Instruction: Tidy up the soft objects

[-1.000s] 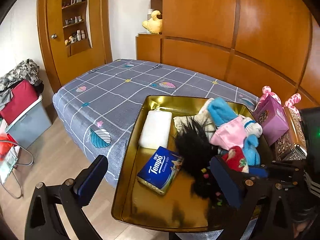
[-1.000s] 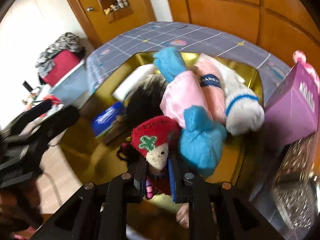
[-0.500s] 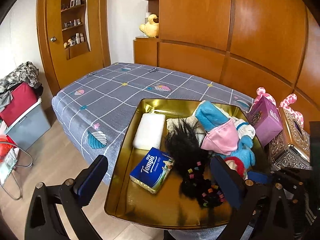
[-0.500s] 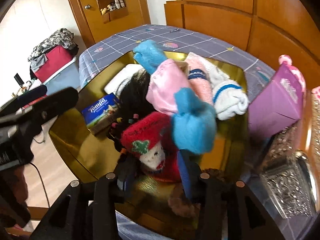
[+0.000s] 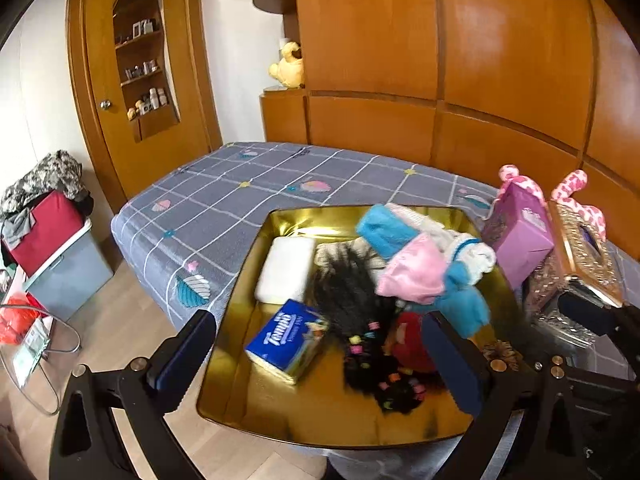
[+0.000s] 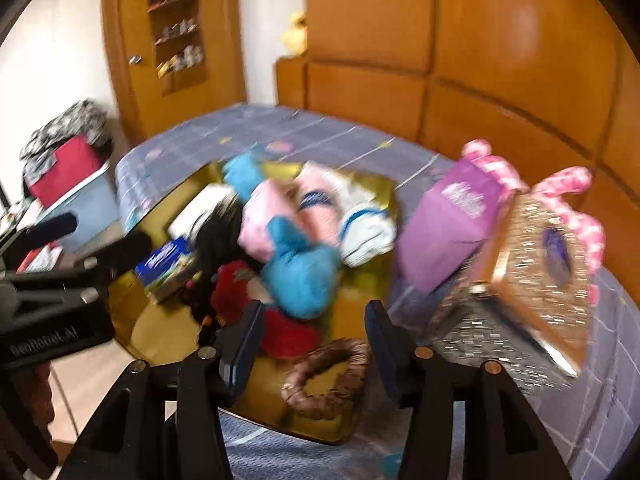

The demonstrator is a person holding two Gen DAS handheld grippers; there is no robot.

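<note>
A gold tray (image 5: pixel 312 412) rests on the bed's near corner. It holds a heap of blue (image 5: pixel 464 304), pink (image 5: pixel 416 276) and white socks, a black hairpiece (image 5: pixel 352 300) with coloured clips, and a red snowman sock (image 6: pixel 288 332). A brown scrunchie (image 6: pixel 324 376) lies at the tray's front. My right gripper (image 6: pixel 312 340) hangs above the front of the tray. Its jaws are opening and nothing is pressed between them; the red sock lies loose below. My left gripper (image 5: pixel 320 352) stands open over the tray's front, holding nothing.
A Tempo tissue pack (image 5: pixel 288 340) and a white pad (image 5: pixel 286 274) lie in the tray's left half. A purple box (image 5: pixel 520 236) and an ornate tissue box (image 5: pixel 580 256) stand to the right. Grey checked bedding (image 5: pixel 224 208) stretches beyond; a wooden headboard stands behind.
The right gripper, shut on the red sock a second ago, has opened, let it go into the tray and pulled up and back. The left gripper drew back slightly.
</note>
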